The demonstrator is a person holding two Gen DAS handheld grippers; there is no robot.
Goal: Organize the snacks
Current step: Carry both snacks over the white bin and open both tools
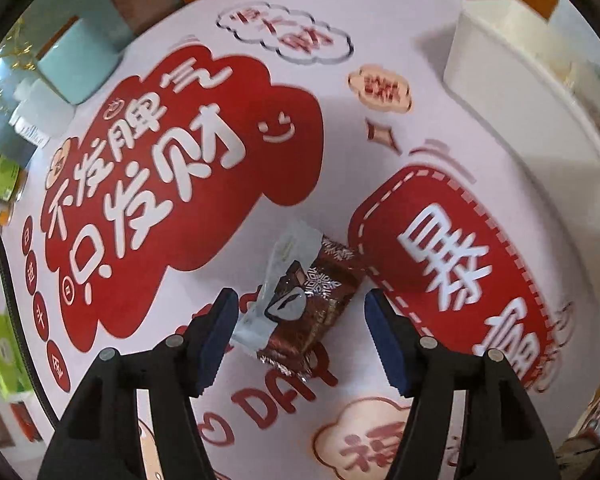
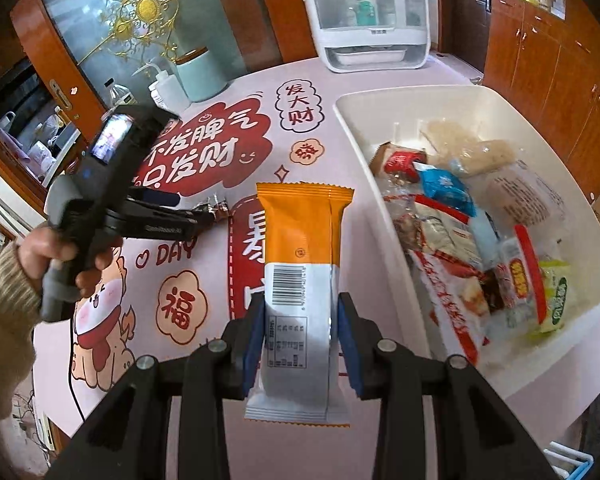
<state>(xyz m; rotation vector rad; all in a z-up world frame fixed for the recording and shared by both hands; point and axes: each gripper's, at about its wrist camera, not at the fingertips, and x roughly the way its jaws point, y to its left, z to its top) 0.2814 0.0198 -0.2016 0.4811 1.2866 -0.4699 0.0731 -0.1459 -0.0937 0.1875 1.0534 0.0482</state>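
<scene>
A brown foil snack packet (image 1: 316,300) with a pale wrapper half over it lies on the printed tablecloth. My left gripper (image 1: 300,324) is open, low over it, with one blue pad on each side and a gap to both. In the right wrist view the left gripper (image 2: 204,212) shows at the left, its tips at the brown packet (image 2: 216,210). My right gripper (image 2: 300,332) is shut on an orange and white snack packet (image 2: 300,264), held upright above the table, left of the white bin (image 2: 364,148), which holds several snack packets.
The white bin (image 1: 512,92) stands at the table's right side. A white dispenser cabinet (image 2: 366,16), a teal canister (image 2: 200,74) and a squeeze bottle (image 2: 166,88) stand at the far edge. Green boxes (image 1: 4,344) lie off the left edge.
</scene>
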